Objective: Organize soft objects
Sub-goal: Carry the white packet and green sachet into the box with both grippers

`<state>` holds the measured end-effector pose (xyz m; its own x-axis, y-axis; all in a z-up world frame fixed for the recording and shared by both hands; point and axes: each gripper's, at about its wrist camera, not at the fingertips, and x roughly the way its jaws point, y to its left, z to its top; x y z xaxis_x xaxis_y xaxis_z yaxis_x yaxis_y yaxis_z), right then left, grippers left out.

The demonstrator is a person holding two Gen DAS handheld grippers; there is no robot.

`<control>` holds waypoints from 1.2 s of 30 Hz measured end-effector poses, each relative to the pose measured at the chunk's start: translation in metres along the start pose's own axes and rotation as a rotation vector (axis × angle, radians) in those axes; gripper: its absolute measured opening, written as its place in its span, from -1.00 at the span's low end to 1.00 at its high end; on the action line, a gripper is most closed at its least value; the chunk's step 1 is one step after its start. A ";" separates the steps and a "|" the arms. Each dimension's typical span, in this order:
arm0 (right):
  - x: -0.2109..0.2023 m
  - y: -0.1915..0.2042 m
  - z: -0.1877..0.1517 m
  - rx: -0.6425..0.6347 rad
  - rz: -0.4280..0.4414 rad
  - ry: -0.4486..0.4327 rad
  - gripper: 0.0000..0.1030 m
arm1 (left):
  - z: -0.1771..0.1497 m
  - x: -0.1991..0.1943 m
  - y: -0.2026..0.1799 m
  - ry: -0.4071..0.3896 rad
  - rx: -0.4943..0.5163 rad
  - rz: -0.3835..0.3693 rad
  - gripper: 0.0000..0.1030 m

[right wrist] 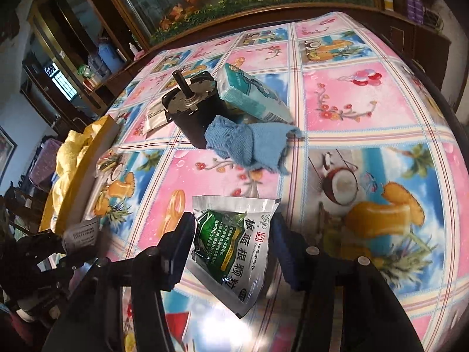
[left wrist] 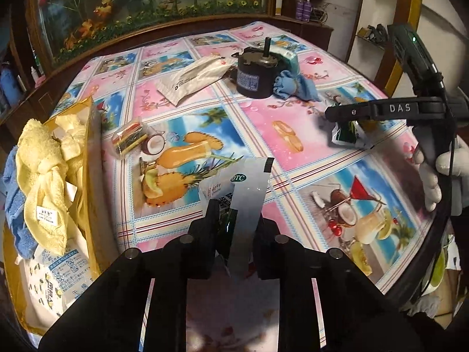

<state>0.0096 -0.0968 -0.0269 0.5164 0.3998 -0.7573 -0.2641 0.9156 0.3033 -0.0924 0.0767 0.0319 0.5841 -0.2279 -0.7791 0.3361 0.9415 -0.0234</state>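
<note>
**Two sachets in hand, box at the table's left edge**

Presently the left gripper (left wrist: 234,228) is clenched on a silver sachet (left wrist: 249,193), which stands up between its fingers above the near edge of the table (left wrist: 293,111). The right gripper (right wrist: 231,246) straddles a green sachet (right wrist: 231,243) lying flat near the table's right edge; whether its pads press on the packet cannot be told from the wrist view.

The yellow box (left wrist: 88,158) at the left edge already holds a yellow towel (left wrist: 44,176). A blue cloth (right wrist: 249,143) lies against a black motor (right wrist: 190,108) toward the far edge, with a tissue pack (right wrist: 252,94) behind.

Risks, as judged: the foil is slick and held by one corner, so it may slip out during carriage. The flat green sachet may slide rather than lift. Grasping the cloth may drag or tip the motor.
</note>
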 end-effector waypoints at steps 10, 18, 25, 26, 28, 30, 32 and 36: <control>-0.030 0.027 -0.007 -0.023 0.075 -0.045 -0.01 | 0.003 -0.054 0.024 -0.144 -0.129 -0.095 -0.63; -0.028 0.079 -0.006 -0.106 0.151 -0.047 -0.14 | -0.022 -0.101 0.085 -0.234 -0.270 -0.007 -0.63; -0.028 0.129 -0.001 -0.171 0.228 -0.052 -0.19 | -0.051 -0.115 0.144 -0.251 -0.413 0.076 -0.63; -0.028 0.138 0.000 -0.182 0.246 -0.050 -0.19 | -0.055 -0.116 0.150 -0.251 -0.426 0.085 -0.63; -0.026 0.156 0.003 -0.204 0.285 -0.042 -0.19 | -0.060 -0.117 0.161 -0.250 -0.448 0.105 -0.63; -0.023 0.177 0.005 -0.227 0.325 -0.030 -0.19 | -0.064 -0.113 0.171 -0.241 -0.473 0.122 -0.63; -0.017 0.199 0.008 -0.255 0.355 -0.019 -0.19 | -0.068 -0.110 0.181 -0.232 -0.493 0.130 -0.63; 0.003 0.237 0.010 -0.304 0.392 0.023 -0.19 | -0.071 -0.101 0.195 -0.206 -0.511 0.152 -0.62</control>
<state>-0.0437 0.1222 0.0487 0.3134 0.7077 -0.6332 -0.6622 0.6408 0.3884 -0.1386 0.3008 0.0616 0.7472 -0.0762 -0.6602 -0.1330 0.9562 -0.2608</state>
